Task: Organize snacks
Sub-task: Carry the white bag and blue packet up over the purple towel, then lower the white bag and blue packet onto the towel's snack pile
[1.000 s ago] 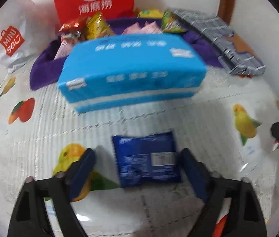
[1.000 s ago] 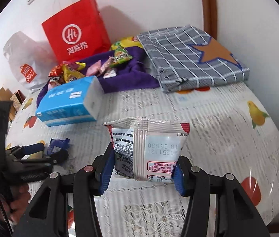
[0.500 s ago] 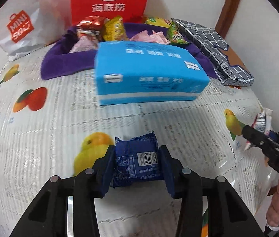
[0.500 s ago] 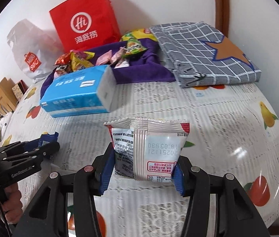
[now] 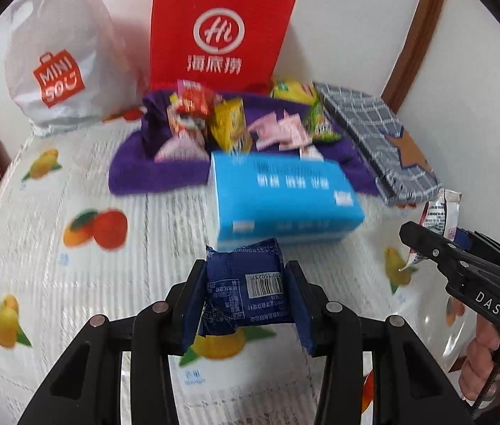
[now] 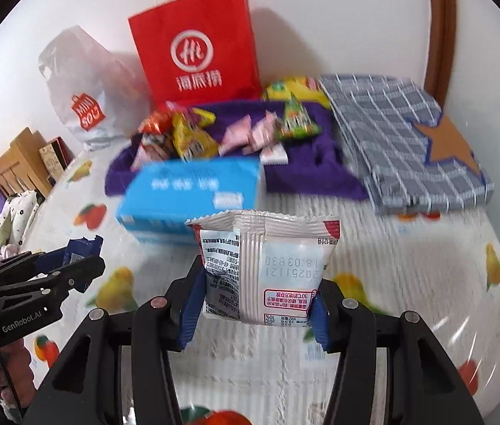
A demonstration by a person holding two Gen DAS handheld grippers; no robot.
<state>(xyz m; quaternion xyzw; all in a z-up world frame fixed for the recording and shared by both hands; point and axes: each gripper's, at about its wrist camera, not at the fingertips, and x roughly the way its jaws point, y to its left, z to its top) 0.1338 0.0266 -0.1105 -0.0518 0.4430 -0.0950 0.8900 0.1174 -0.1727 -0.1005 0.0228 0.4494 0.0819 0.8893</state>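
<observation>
The left gripper (image 5: 246, 295) is clenched on a dark blue snack packet (image 5: 244, 292), held clear above the fruit-print tablecloth (image 5: 73, 283). The right gripper (image 6: 253, 310) is clenched on a white snack packet (image 6: 266, 269) with red corners, also held in the air. Both packets look light, soft and crinkly, with slick film that could slide under a loose grip; squeezing across the padded middle, as now, seems safer than pinching the thin sealed edges, and the contents may crush if pressed hard. The blue packet shows a white barcode and small print; the white one shows a printed date and a ridged back seam. Beyond a blue tissue box (image 5: 282, 198) lies a purple cloth (image 5: 158, 177) already carrying other snacks, probably where these belong. A red paper bag (image 5: 218, 32) stands behind it
</observation>
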